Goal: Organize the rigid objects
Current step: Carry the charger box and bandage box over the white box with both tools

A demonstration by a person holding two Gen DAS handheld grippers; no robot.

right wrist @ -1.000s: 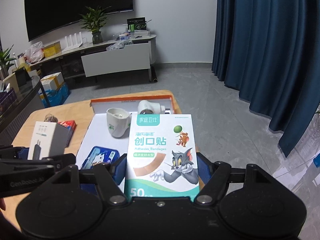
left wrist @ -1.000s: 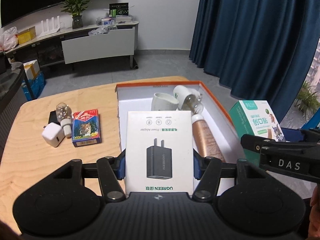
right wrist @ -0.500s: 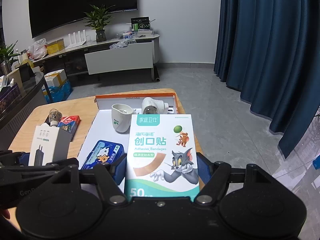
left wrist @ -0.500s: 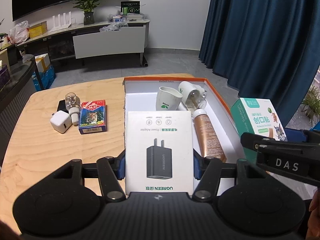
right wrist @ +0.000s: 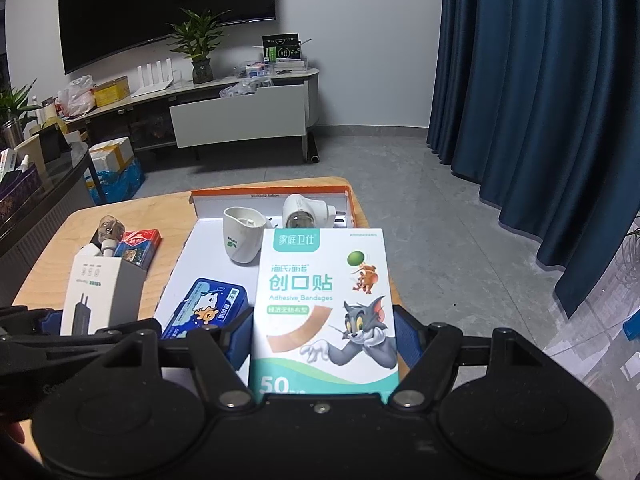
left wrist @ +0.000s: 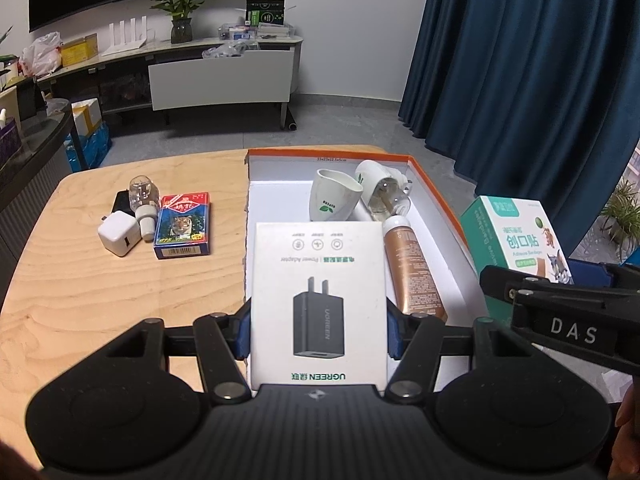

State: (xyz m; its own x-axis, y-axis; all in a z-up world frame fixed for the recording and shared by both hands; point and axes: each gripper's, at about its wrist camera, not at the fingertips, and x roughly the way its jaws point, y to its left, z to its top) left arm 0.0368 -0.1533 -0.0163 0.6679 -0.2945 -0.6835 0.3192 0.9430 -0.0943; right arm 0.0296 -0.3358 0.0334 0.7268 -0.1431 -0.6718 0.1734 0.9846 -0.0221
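Note:
My left gripper [left wrist: 318, 332] is shut on a white power adapter box [left wrist: 318, 300], held upright over the near end of an open orange-rimmed box [left wrist: 436, 188]. My right gripper [right wrist: 324, 340] is shut on a green and white adhesive bandage box [right wrist: 324, 308], held just right of that open box. Inside it lie a white cup [left wrist: 334, 200], a white plug-in diffuser [left wrist: 380, 190], a bronze tube [left wrist: 416, 272] and a blue tin [right wrist: 208, 308]. The bandage box [left wrist: 516, 236] also shows at the right of the left wrist view.
On the wooden table [left wrist: 80, 280] left of the open box sit a white charger cube [left wrist: 118, 236], a small clear bottle [left wrist: 142, 204] and a blue pack of playing cards [left wrist: 182, 226]. Beyond the table are grey floor, a TV cabinet and blue curtains.
The left wrist view has shifted slightly, so the table objects sit a little higher in it. Both boxes stay gripped and nothing on the table has moved.

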